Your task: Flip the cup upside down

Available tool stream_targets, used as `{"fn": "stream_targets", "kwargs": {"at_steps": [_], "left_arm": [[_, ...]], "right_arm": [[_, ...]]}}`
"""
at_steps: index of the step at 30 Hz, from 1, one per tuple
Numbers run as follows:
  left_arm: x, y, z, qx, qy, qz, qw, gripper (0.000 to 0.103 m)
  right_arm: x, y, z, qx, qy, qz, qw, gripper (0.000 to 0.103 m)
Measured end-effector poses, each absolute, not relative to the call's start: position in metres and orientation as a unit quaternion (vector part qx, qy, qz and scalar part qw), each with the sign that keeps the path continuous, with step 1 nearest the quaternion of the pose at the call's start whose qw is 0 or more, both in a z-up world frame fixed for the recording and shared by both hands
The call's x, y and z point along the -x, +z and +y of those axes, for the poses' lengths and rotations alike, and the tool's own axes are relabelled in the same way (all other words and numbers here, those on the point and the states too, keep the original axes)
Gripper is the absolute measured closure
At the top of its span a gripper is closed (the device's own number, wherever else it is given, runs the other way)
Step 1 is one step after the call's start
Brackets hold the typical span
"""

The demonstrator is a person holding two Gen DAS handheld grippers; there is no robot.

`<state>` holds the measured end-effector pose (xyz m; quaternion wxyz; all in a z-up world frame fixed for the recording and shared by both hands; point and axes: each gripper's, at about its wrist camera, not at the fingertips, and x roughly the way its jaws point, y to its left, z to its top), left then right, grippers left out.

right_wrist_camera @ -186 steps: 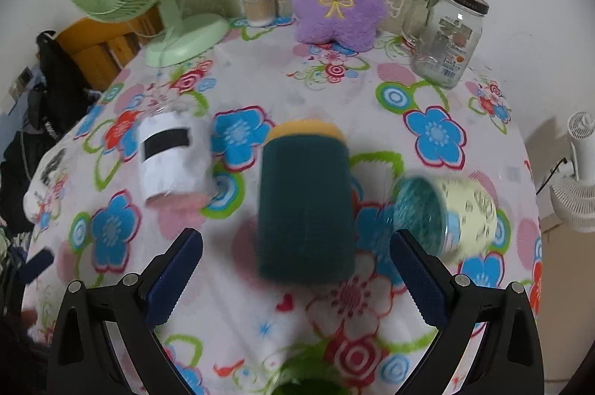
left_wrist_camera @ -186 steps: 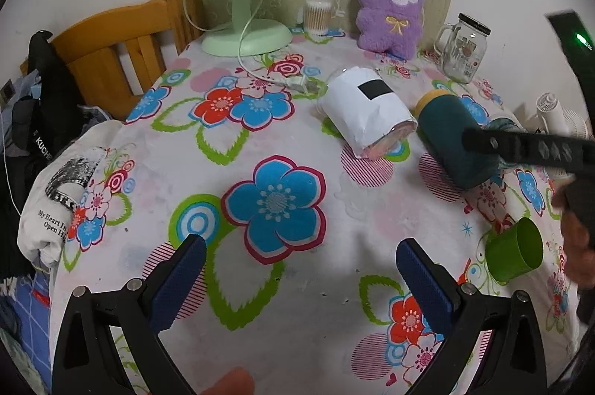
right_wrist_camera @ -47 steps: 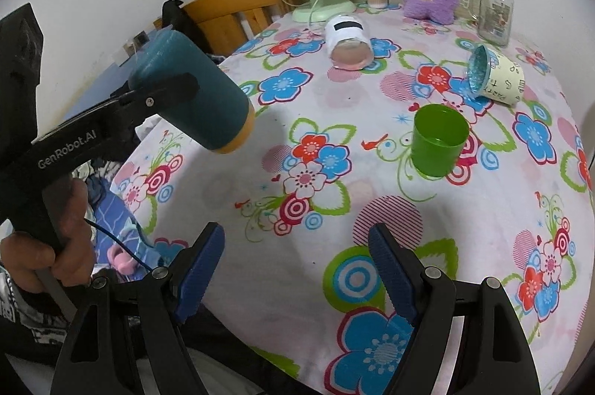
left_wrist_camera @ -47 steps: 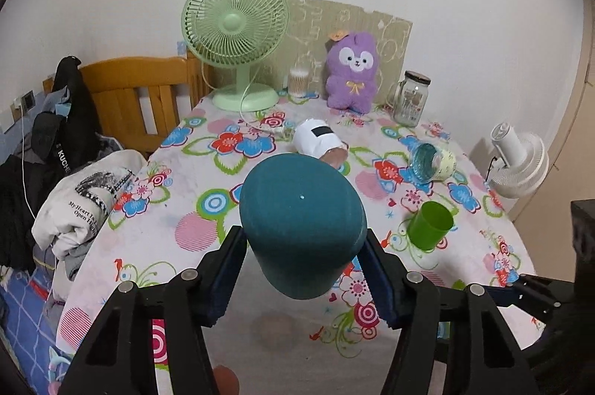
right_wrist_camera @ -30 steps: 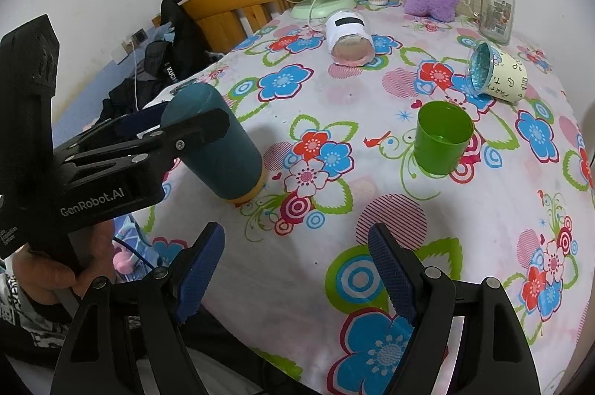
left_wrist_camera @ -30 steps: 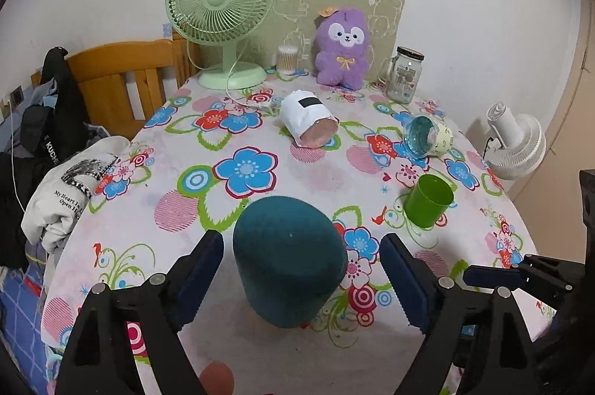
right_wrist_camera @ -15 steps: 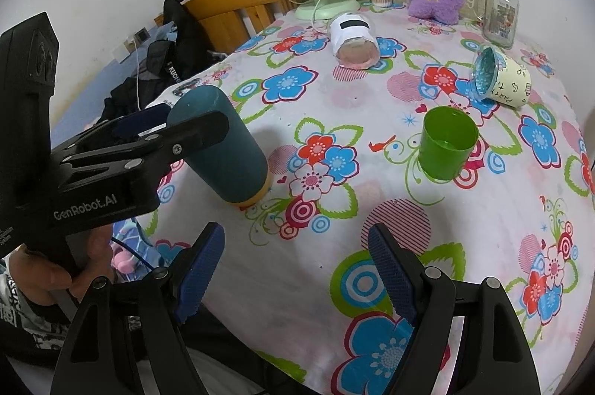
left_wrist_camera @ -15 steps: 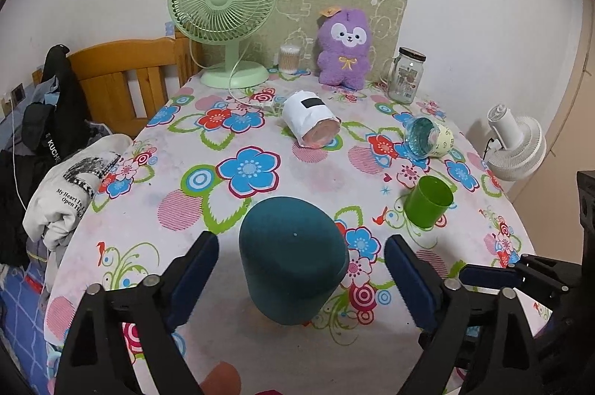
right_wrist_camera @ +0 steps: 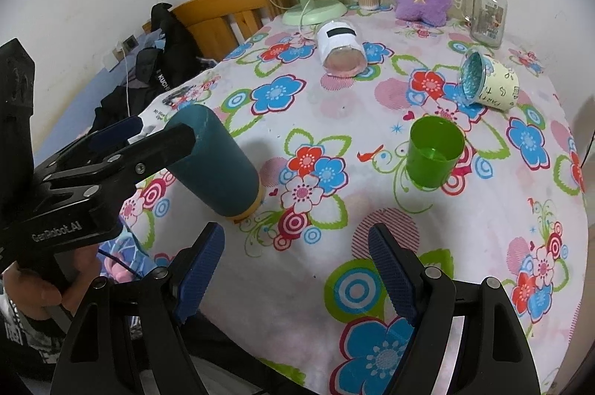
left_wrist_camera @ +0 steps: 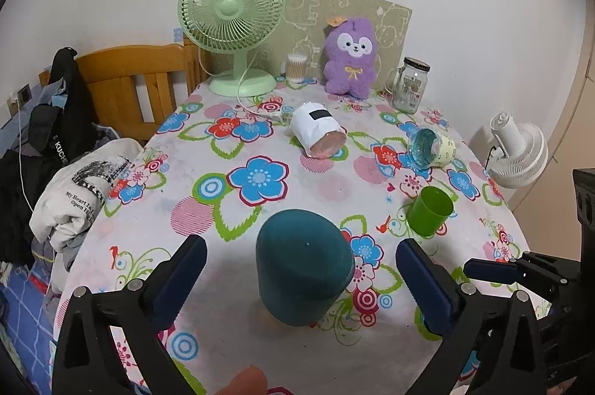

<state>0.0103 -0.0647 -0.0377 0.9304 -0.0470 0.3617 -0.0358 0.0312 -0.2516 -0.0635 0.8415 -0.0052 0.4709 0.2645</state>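
Note:
A dark teal cup (left_wrist_camera: 304, 275) with a yellow rim stands upside down on the flowered tablecloth (left_wrist_camera: 260, 209) near the table's front edge. My left gripper (left_wrist_camera: 297, 279) is open, its blue pads on either side of the cup and apart from it. In the right wrist view the cup (right_wrist_camera: 217, 168) stands at the left with the left gripper's black finger (right_wrist_camera: 148, 153) in front of it. My right gripper (right_wrist_camera: 295, 266) is open and empty over the front of the table.
A green cup (left_wrist_camera: 429, 211) stands upright at the right. A white cup (left_wrist_camera: 318, 131) and a pale yellow cup (left_wrist_camera: 433, 153) lie on their sides. A green fan (left_wrist_camera: 232, 23), purple plush (left_wrist_camera: 351, 56) and glass jar (left_wrist_camera: 409, 84) stand at the back. A wooden chair (left_wrist_camera: 137, 86) is at the left.
The left gripper lowered the teal cup upside down onto the table, let go and opened wide. In the last half second it drew back slightly. The right gripper stayed open.

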Motion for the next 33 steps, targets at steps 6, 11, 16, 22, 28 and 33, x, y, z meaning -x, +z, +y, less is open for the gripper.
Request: {"fn": "stream_targets", "kwargs": {"at_steps": [6,11,16,22,28,33], "left_arm": [[-0.010,-0.031,-0.064,0.045,-0.036,0.358,0.932,0.000],[-0.008,-0.024,-0.063,0.045,-0.037,0.350,0.935,0.000],[-0.007,-0.014,-0.058,0.049,-0.033,0.337,0.940,0.000],[-0.006,0.001,-0.050,0.054,-0.027,0.319,0.946,0.000],[-0.003,0.013,-0.047,0.053,-0.024,0.300,0.952,0.000],[0.000,0.024,-0.044,0.055,-0.019,0.282,0.958,0.000]], "right_arm": [[-0.031,-0.051,-0.249,0.008,0.266,0.455,0.850,0.021],[-0.030,-0.038,-0.245,0.015,0.267,0.438,0.858,0.021],[-0.032,-0.028,-0.241,0.019,0.269,0.426,0.864,0.021],[-0.034,-0.013,-0.238,0.021,0.268,0.403,0.875,0.021],[-0.033,0.001,-0.238,0.016,0.262,0.379,0.887,0.021],[-0.029,0.014,-0.239,0.013,0.269,0.349,0.897,0.018]]}}
